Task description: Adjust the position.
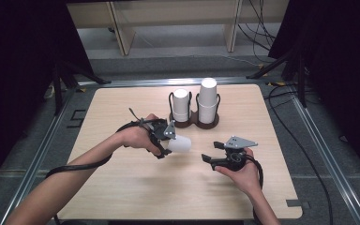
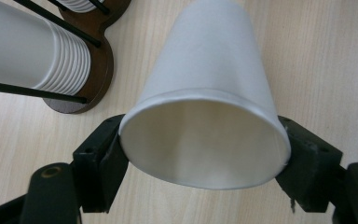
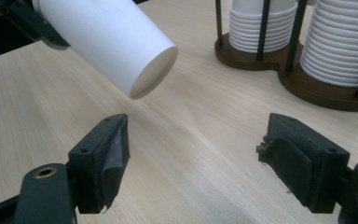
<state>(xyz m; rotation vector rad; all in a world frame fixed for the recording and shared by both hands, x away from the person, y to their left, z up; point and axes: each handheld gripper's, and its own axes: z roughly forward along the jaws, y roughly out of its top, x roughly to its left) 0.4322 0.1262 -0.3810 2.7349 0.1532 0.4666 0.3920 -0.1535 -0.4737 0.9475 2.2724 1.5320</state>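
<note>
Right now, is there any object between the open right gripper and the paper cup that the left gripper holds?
Nothing visible. The right gripper faces the paper cup across bare table. The cup holder stands off to one side.

Hidden and cut off around the paper cup and the cup holder

In the high view the left hand-held gripper [image 1: 166, 143] covers the rim end of the paper cup [image 1: 180, 144], so the pads' contact cannot be made out there. In the left gripper view the cup's closed end runs off the top edge, and the stacked cups [image 2: 25, 51] are cut by the left edge. In the right gripper view the wooden cup holder [image 3: 328, 95] and its taller stack [image 3: 342, 42] are cropped at right and top.
</note>
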